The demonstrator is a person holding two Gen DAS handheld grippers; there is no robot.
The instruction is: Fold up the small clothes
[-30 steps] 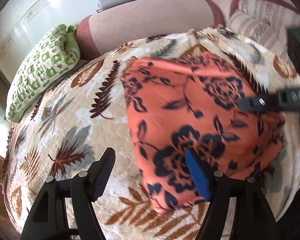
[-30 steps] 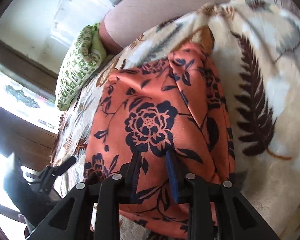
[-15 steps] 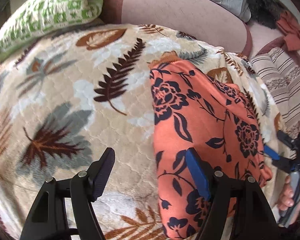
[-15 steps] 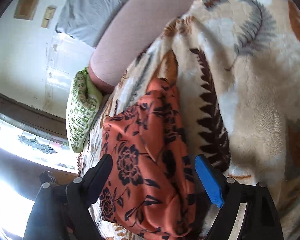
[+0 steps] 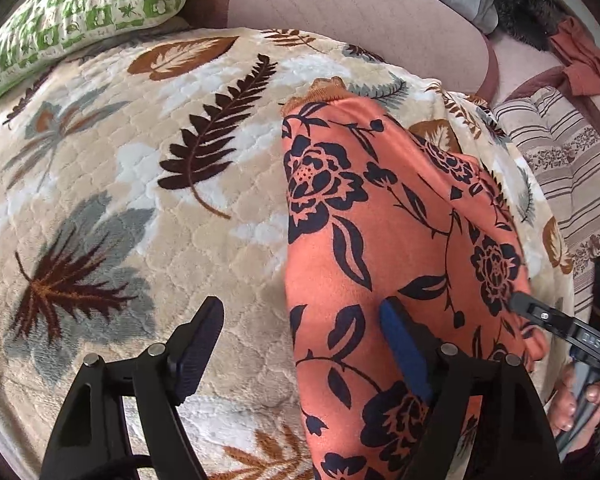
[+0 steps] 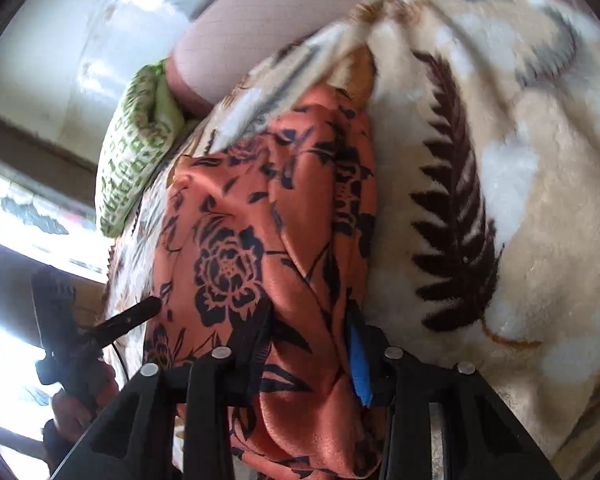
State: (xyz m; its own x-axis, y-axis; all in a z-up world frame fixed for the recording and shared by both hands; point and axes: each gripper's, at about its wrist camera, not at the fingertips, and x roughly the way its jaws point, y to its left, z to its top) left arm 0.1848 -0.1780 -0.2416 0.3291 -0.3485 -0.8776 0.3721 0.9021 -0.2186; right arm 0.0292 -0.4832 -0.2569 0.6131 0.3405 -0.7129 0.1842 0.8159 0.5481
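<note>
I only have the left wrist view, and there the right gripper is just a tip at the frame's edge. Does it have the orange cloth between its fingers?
Observer: Yes. In the right wrist view the jaws of the right gripper are closing, with a bunched fold of the orange floral garment between the pads.
Operator: Does the cloth lie flat beyond that fold?
Observer: No. A creased, doubled ridge runs up its side, right beside the dark fern leaf on the blanket.

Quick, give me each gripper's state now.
Left gripper: opening, straddling the orange floral garment edge, not gripping.
Right gripper: closing on the garment.
</note>
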